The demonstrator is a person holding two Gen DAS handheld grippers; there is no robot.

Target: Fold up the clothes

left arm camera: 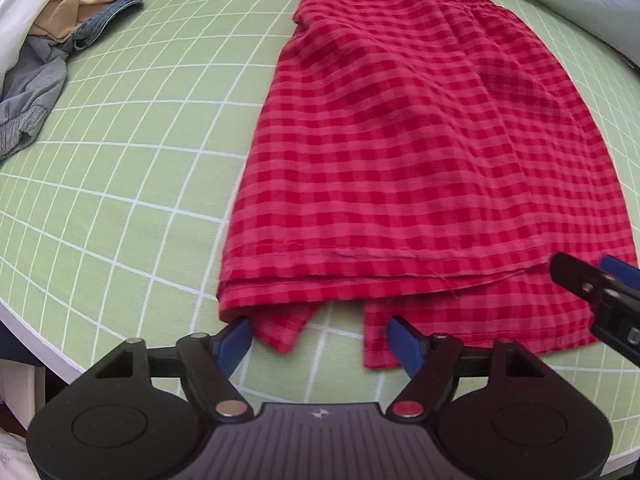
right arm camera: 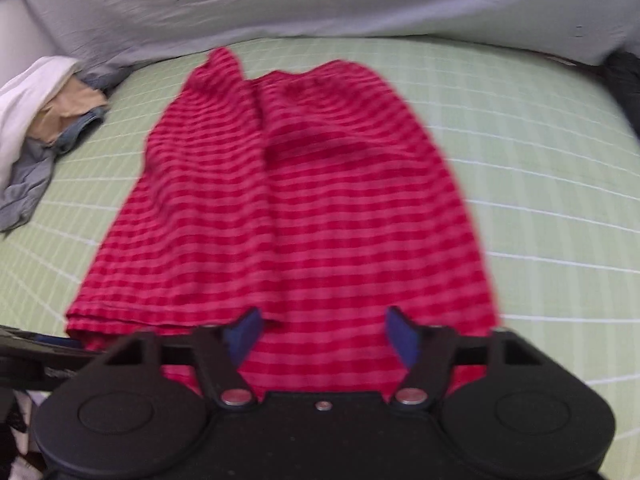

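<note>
- Shorts [left arm camera: 420,152]: red checked cloth, folded lengthwise, lying flat on the sheet with the elastic waistband at the far end and the hems at the near end. The upper layer's hem runs across the near end; two lower hem pieces stick out beneath it, with a gap of sheet between them. In the right wrist view the shorts [right arm camera: 288,208] fill the middle of the frame, blurred.
- Sheet [left arm camera: 132,184]: light green with a white grid, covering the bed; its near edge shows at lower left in the left wrist view.
- Left claw [left arm camera: 320,334]: spread wide, blue fingers [left arm camera: 236,340] at the near hem of the shorts. The left finger lies at the folded corner and the right finger touches or overlaps the right hem piece. Nothing is pinched between them.
- Right claw [right arm camera: 322,334]: spread wide, low over the near right part of the shorts, with red cloth showing between the fingers; whether it touches the cloth cannot be told. It also shows at the right edge of the left wrist view [left arm camera: 600,280], just above the hem.
- Clothes pile [left arm camera: 60,40]: white, tan, denim and grey garments heaped at the far left of the bed, well apart from the shorts.
- Quilt [right arm camera: 320,0]: pale grey-blue with small prints, bunched along the far edge of the bed.
</note>
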